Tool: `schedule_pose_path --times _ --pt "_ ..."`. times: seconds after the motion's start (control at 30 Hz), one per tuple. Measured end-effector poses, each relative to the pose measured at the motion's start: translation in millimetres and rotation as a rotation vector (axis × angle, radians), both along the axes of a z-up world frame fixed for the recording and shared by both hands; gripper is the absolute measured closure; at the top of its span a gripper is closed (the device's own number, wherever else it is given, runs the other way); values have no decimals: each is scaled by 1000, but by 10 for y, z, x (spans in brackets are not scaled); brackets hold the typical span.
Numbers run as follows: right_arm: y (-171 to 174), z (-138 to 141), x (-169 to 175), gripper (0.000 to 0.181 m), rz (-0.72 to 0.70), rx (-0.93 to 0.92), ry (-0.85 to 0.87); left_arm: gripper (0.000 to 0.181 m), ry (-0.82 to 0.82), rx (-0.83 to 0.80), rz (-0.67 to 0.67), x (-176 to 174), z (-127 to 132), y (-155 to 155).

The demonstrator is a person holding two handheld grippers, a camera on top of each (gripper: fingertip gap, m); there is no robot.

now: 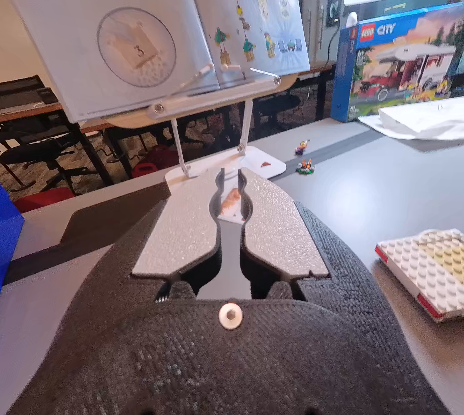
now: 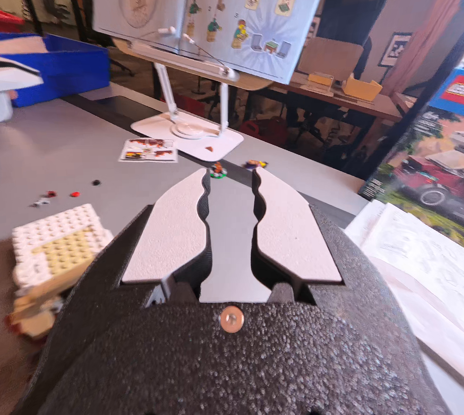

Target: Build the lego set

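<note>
My left gripper (image 1: 230, 173) hovers over the grey table with only a narrow gap between its fingers and nothing in them. A sticker sheet (image 1: 229, 202) shows through the gap. My right gripper (image 2: 231, 174) is open wider and empty. A white studded build with a tan plate (image 1: 426, 269) lies to the right of the left gripper; in the right wrist view it (image 2: 60, 247) is at lower left. A small campfire build (image 2: 218, 171) and a lying minifigure (image 2: 254, 164) sit just beyond the right fingertips. Small red and black loose pieces (image 2: 74, 194) lie at left.
An open instruction booklet (image 1: 155, 46) rests on a white stand (image 2: 185, 136) at the table's far edge, with a brown piece (image 2: 209, 149) on its base. The set's box (image 1: 401, 58) and white paper bags (image 2: 406, 264) are at right. A blue bin (image 2: 62, 63) is at left. Left tips to right tips: about 30 cm.
</note>
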State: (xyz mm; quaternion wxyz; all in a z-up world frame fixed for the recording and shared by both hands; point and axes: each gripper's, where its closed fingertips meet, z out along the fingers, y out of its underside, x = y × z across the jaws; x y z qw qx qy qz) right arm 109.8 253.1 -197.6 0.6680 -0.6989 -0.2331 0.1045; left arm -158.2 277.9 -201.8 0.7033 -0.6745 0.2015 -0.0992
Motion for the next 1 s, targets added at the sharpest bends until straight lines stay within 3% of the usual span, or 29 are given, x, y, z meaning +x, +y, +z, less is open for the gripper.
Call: schedule_pose_path --times 0.13,0.23,0.47,0.63,0.8,0.93,1.0 --pt "383 -76 928 148 -213 -6 -10 170 23 -4 7 11 -61 13" --pt "476 -150 1638 144 -365 34 -34 161 11 -49 31 -17 -161 46" --pt "488 -405 2707 142 -562 -110 -15 153 -25 -70 12 -4 -160 24" --pt "640 -507 3300 137 -576 -340 118 154 34 -55 -18 89 -169 -143" --pt "936 -862 3761 113 -510 -618 233 158 89 -99 -25 60 -343 -235" --pt "1130 -959 3760 124 -367 -725 383 159 92 -111 -6 5 -358 -201" --pt "1194 -989 3720 142 -327 -750 385 160 103 -120 -3 3 -391 -190"
